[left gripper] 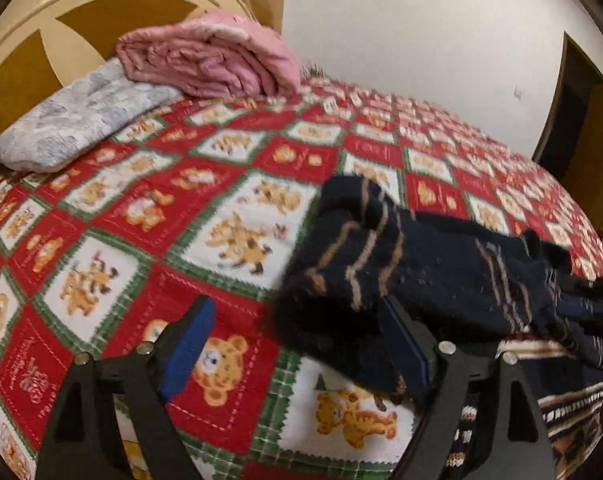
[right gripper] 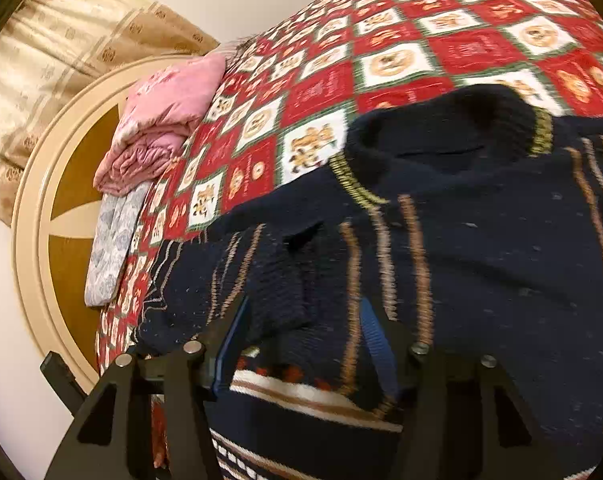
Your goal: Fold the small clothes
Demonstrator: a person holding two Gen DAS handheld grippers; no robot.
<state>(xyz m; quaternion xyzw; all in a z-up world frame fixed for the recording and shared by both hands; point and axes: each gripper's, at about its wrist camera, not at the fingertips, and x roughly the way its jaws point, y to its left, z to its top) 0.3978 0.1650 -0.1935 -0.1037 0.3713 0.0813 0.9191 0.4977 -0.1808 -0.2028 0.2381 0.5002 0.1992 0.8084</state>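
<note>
1. Left wrist view: the left gripper (left gripper: 297,344) stands released, its right finger under a fold of the navy knitted sweater with tan stripes (left gripper: 421,264).
2. That sweater (right gripper: 481,240) lies on the red teddy-bear quilt (right gripper: 321,92) ahead of the right gripper (right gripper: 301,340), whose fingers straddle its sleeve; grip unclear.

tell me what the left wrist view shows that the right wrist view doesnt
Only the left wrist view: a dark doorway at right, and the left gripper, open over the bedspread.

Only the right wrist view: the sweater's collar, the curtain, and the right gripper.

Both: the navy sweater, pink blanket, grey pillow, bear-patterned bedspread.
</note>
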